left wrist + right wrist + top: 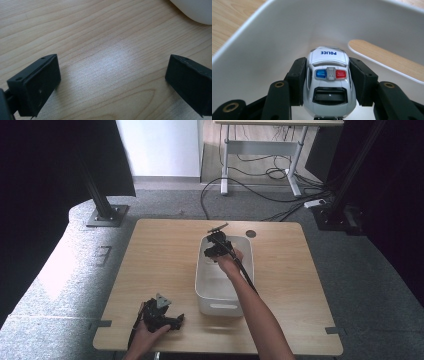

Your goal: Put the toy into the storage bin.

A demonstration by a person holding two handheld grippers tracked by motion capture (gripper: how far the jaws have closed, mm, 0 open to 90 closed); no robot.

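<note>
White and glossy, the toy police car (329, 82) sits clamped between the jaws of my right gripper (329, 85), the black pads pressed against both of its sides. Its roof faces the camera in the right gripper view, with a blue and a red light on top and the word POLICE printed near one end. I hold it inside the white plastic bin (262, 50), close to the bin's far wall, where a handle slot lets the wood beyond show through. In the high view my right gripper (217, 247) reaches into the far end of that bin (220, 307), which stands on the light wooden table (160, 260). My left gripper (162, 315) rests near the table's front edge, well apart from the bin, its jaws spread wide with only bare wood between them.
</note>
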